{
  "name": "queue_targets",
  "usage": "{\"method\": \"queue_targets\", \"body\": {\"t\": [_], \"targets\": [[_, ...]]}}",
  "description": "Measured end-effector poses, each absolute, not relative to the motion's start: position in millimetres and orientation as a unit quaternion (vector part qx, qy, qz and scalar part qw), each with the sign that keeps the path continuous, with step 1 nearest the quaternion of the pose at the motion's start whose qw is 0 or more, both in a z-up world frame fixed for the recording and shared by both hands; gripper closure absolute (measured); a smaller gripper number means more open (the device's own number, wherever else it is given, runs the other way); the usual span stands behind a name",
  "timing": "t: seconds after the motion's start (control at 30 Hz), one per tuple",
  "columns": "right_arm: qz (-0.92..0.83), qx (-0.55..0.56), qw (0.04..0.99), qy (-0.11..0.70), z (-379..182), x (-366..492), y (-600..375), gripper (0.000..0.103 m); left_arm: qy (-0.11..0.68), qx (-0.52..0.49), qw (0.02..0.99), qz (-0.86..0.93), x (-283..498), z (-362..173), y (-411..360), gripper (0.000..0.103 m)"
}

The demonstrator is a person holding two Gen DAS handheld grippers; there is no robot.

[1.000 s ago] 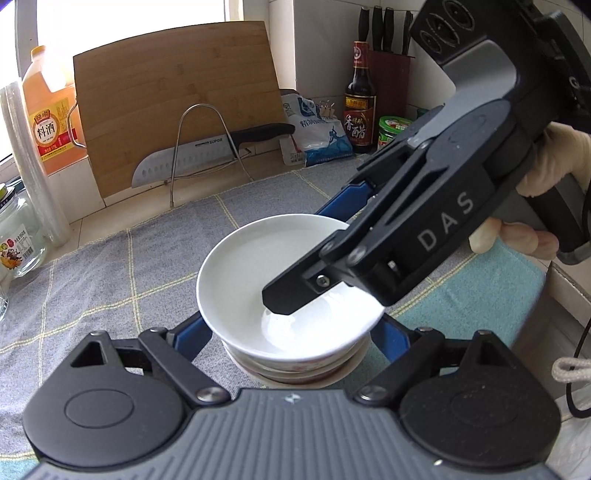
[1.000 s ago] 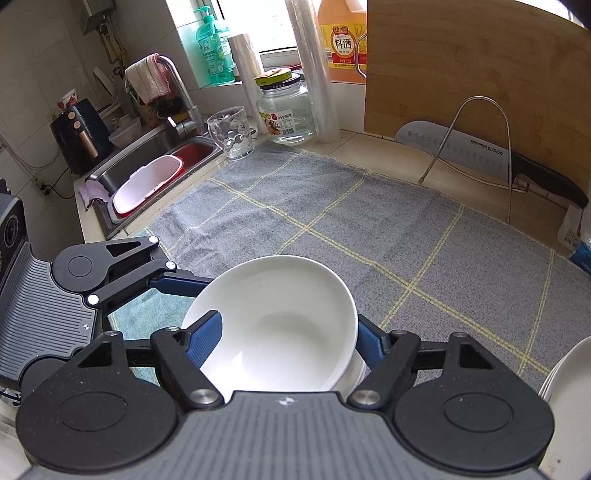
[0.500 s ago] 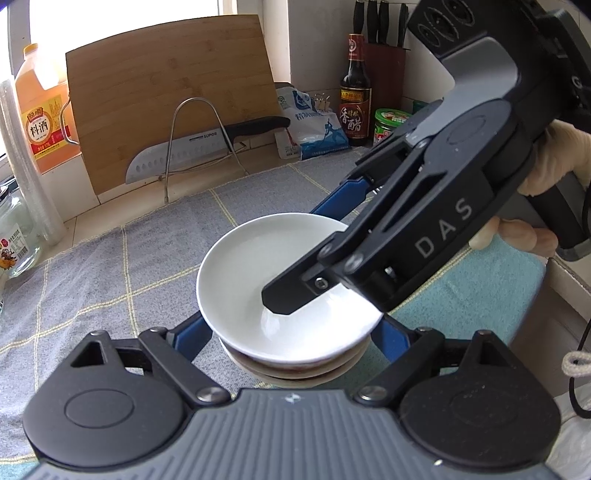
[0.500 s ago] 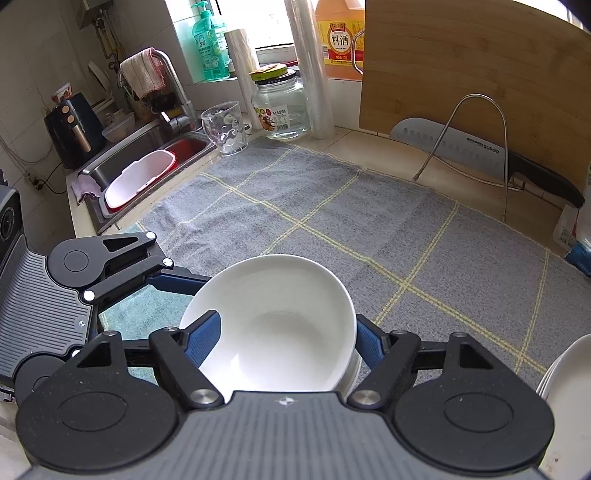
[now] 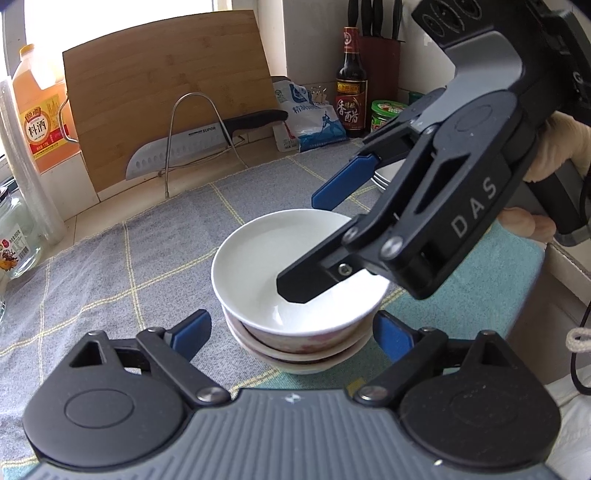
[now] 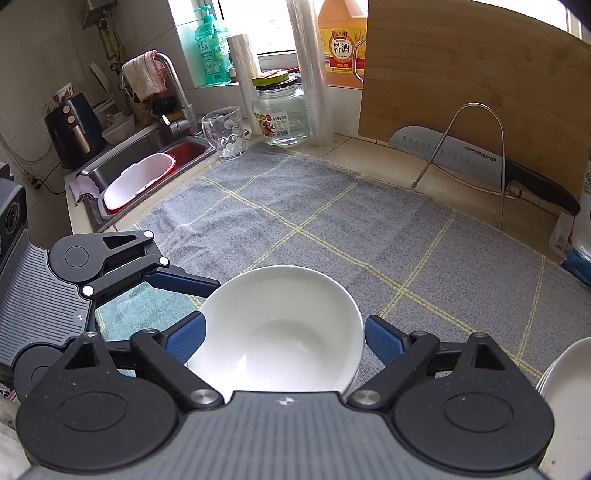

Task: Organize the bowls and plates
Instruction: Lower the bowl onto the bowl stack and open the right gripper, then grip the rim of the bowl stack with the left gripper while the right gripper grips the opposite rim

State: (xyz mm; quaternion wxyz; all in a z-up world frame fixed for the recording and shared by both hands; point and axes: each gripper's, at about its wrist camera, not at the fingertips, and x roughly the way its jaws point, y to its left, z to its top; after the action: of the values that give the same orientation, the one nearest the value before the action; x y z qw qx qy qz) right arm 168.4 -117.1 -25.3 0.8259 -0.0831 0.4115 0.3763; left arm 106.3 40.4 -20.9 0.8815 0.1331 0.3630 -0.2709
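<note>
The white bowl (image 5: 295,266) sits on a stack of bowls (image 5: 295,350) on the grey cloth (image 6: 332,229); the right gripper (image 5: 317,240) has just been opening — jaws wide, pads off the rim; the left gripper (image 5: 291,332) stands wide too.

Daylight floods in through a window (image 6: 273,26) over the back edge of the counter (image 6: 354,147), whose pale tiles show along that edge. A grey cloth (image 6: 332,229) with yellow lines covers most of it, and a teal cloth (image 5: 480,295) lies at the near edge. White tiled walls (image 6: 48,44) meet at the corner. A steel sink (image 6: 147,155) is set in at the left end, with a tap (image 6: 173,85) above it. A wooden board (image 6: 461,81) leans at the back.
</note>
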Motion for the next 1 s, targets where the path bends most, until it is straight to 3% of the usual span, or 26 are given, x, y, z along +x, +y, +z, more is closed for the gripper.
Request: {"method": "queue_targets", "body": {"t": [0.1,0.47,1.0], "targets": [[0.375,-0.089,0.83,0.403,-25.6,163.1,-117.4,0.0,0.36,0.139,0.881,-0.275,103.7,-19.5,47.0,0.009],[0.367,-0.14,0.837,0.382,-25.4,130.3,-134.1,0.0,0.366,0.179,0.855,-0.321,103.0,-29.6,64.6,0.009],[0.272,-0.187,0.837,0.437,-81.3,112.6,-116.3,0.0,0.384,0.198,0.814,-0.388,131.9,-61.7,79.9,0.009]]}}
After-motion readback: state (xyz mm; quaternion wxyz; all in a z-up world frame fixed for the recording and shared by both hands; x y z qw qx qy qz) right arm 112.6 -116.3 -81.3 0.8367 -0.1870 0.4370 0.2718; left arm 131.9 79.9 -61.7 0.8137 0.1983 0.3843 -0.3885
